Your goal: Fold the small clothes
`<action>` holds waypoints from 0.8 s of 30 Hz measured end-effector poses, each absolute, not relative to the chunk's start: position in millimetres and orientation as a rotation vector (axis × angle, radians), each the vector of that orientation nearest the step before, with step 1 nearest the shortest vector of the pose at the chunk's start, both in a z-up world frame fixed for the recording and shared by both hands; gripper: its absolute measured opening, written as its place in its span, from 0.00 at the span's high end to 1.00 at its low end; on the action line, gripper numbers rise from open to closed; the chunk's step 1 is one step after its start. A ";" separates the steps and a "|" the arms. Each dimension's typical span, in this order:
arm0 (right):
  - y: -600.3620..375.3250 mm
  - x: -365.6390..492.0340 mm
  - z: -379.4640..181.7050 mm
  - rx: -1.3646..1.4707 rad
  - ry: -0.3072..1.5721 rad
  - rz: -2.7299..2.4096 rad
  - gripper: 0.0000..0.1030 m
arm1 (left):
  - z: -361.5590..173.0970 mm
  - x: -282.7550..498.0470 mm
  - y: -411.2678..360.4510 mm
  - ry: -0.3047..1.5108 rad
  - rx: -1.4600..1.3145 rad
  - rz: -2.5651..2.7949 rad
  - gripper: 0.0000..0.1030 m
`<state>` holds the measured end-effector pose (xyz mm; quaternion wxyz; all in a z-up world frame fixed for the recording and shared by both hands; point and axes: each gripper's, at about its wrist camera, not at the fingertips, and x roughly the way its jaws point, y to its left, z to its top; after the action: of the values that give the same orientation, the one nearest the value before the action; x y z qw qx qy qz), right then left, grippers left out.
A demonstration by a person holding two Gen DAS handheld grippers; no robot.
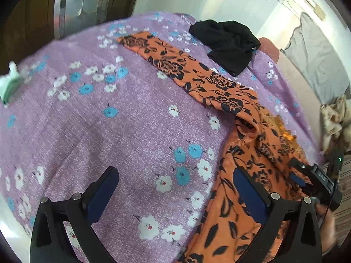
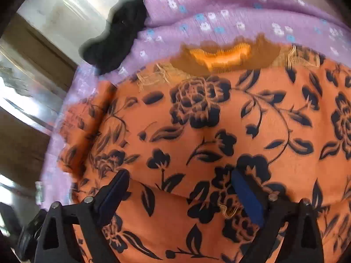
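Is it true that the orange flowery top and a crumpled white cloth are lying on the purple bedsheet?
Not quite. The crumpled cloth is black, not white, as the left wrist view shows. The orange flowery top does lie on the purple bedsheet, and so does the black cloth.

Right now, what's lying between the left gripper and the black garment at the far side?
In the left wrist view, bare floral bedsheet, then the orange floral garment's long strip crossing diagonally, separate the open left gripper from the black garment.
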<state>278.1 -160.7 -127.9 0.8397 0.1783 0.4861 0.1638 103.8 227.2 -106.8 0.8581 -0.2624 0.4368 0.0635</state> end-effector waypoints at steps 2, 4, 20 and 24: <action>-172.4 263.7 -102.0 0.400 0.921 0.361 0.08 | -97.1 103.4 241.7 0.872 -0.637 0.101 0.00; -185.0 243.1 -89.5 0.452 0.845 0.391 0.08 | -82.9 112.0 260.5 0.813 -0.700 0.047 0.00; -209.7 181.6 -173.5 0.557 0.799 0.519 0.07 | -116.8 306.0 414.4 0.875 -0.858 0.195 0.17; -214.2 175.6 -171.0 0.566 0.788 0.528 0.07 | -132.3 321.6 422.2 0.884 -0.849 0.246 0.28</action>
<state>175.6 -214.2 -171.0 0.8513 0.2690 0.3743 0.2506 321.6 422.2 -132.3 0.8109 -0.3973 0.4140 0.1151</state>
